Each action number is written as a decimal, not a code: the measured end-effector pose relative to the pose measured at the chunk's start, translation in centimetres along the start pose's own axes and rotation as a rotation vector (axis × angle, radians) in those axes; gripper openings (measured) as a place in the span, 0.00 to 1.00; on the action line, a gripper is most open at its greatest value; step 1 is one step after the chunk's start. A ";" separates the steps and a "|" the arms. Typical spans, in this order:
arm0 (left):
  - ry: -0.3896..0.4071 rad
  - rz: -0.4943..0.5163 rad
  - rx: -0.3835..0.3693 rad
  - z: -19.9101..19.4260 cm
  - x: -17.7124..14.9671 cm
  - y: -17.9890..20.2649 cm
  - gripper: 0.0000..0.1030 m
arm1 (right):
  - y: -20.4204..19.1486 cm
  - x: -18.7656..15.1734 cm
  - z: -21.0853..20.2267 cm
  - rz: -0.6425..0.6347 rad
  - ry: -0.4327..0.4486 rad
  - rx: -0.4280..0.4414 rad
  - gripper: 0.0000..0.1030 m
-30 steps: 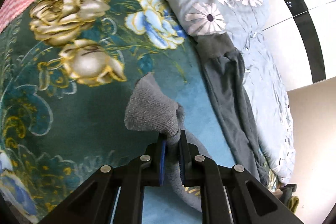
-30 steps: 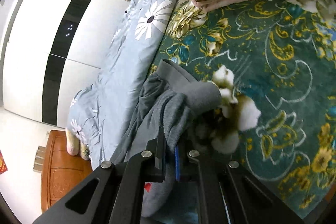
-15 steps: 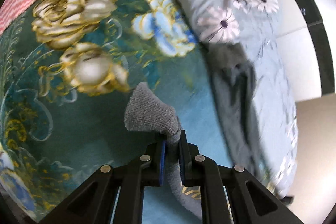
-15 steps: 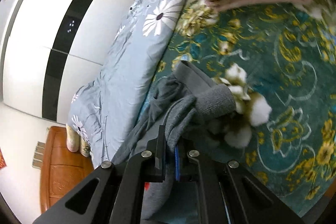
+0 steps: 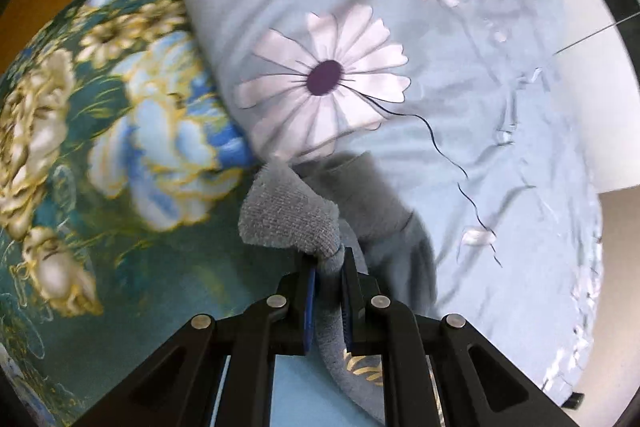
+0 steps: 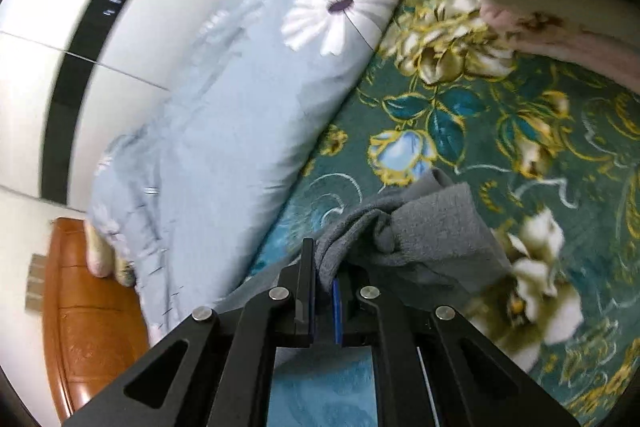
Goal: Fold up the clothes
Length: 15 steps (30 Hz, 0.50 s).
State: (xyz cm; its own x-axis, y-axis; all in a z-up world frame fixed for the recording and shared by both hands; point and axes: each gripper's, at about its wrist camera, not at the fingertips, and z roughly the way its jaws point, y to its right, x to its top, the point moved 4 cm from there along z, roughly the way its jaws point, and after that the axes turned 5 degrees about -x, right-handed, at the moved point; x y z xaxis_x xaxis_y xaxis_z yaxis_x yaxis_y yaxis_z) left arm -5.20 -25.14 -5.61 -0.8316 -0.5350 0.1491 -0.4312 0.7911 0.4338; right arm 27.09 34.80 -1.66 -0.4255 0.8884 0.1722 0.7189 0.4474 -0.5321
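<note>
We noted a grey knitted garment with ribbed cuffs (image 5: pixel 288 223) gathered over the teal plush bedspread with gold and blue flowers (image 5: pixel 100 227), close beside the pale blue daisy-print pillow (image 5: pixel 328 75). Our left gripper (image 5: pixel 327 269) was clenched on a ribbed cuff end, a band of grey cloth trailing down between its jaws. Our right gripper (image 6: pixel 325 267) was likewise clamped on a bunch of the same grey knit (image 6: pixel 432 231), its cuff flopping over the bedspread (image 6: pixel 520 147). Both frames were motion-blurred. We judged the fold incomplete: the garment was lifted and rumpled, no flat, squared bundle visible anywhere. Which fold this was, we could not tell; laying down, smoothing and squaring seemingly remained.
</note>
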 end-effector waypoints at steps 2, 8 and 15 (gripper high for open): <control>-0.015 0.008 0.025 1.6 1.7 1.7 0.11 | 0.0 1.0 2.1 0.022 -0.025 -0.021 0.06; -0.056 0.083 -0.133 2.2 4.3 4.5 0.33 | 0.5 2.3 5.6 0.016 -0.057 -0.078 0.07; 0.047 0.191 -0.183 -0.4 2.8 -2.1 0.52 | 0.2 2.7 4.8 -0.034 -0.032 -0.007 0.33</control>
State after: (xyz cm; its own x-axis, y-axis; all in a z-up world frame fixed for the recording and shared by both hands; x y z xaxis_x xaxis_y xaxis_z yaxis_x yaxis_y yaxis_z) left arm -6.51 -28.41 -5.77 -0.8729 -0.3974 0.2832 -0.1937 0.8149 0.5463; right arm 23.42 36.79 -5.31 -0.4674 0.8689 0.1633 0.7076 0.4784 -0.5201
